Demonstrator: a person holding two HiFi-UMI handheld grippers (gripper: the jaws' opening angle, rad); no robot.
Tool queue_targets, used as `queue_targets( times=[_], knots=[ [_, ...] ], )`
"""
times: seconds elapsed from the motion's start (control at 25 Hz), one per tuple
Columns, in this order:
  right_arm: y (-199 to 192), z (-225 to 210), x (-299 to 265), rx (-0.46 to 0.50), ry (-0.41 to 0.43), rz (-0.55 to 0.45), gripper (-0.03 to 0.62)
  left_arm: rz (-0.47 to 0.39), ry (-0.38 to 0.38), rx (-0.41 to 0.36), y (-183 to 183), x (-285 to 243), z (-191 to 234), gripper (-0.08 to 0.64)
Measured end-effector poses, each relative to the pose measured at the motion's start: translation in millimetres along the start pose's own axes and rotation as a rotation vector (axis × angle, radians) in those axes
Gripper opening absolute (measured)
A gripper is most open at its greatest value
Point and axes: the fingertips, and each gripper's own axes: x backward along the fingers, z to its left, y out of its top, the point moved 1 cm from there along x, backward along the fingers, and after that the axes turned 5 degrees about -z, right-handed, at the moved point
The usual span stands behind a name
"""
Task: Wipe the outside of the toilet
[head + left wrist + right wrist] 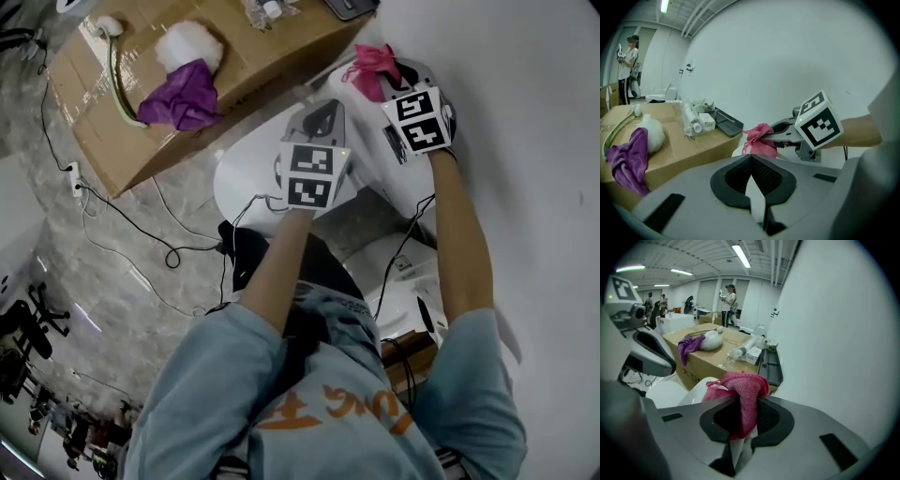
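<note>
The pink cloth [370,67] hangs bunched from my right gripper [382,80], which is shut on it close to the white wall. In the right gripper view the pink cloth [739,389] fills the gap between the jaws of the right gripper [745,411]. The white toilet [246,176] lies below both grippers, its rounded lid to the left of my left gripper [322,111]. The left gripper [751,159] is shut and holds nothing. Its view shows the right gripper [771,133] and the pink cloth [759,139] just ahead.
A cardboard box [272,56] beside the toilet carries a purple cloth [183,96], a white fluffy ball [192,42] and small packets. Cables [127,225] and a power strip [73,178] lie on the marble floor. People stand far off in the room.
</note>
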Motion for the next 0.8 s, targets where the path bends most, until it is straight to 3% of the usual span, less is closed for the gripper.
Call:
queue_targets(
  times=[0.24,0.8],
  knots=[
    [-10.0,4.2,12.4,0.073,0.025,0.034,0.074,0.023,-0.032,-0.01,-4.3,-5.8,-10.9,0.025],
    [-39.8,8.0,39.2,-0.037,-0.025,0.03,0.072,0.048,-0.095,-0.059,-8.5,-6.3,-32.5,0.025]
  ],
)
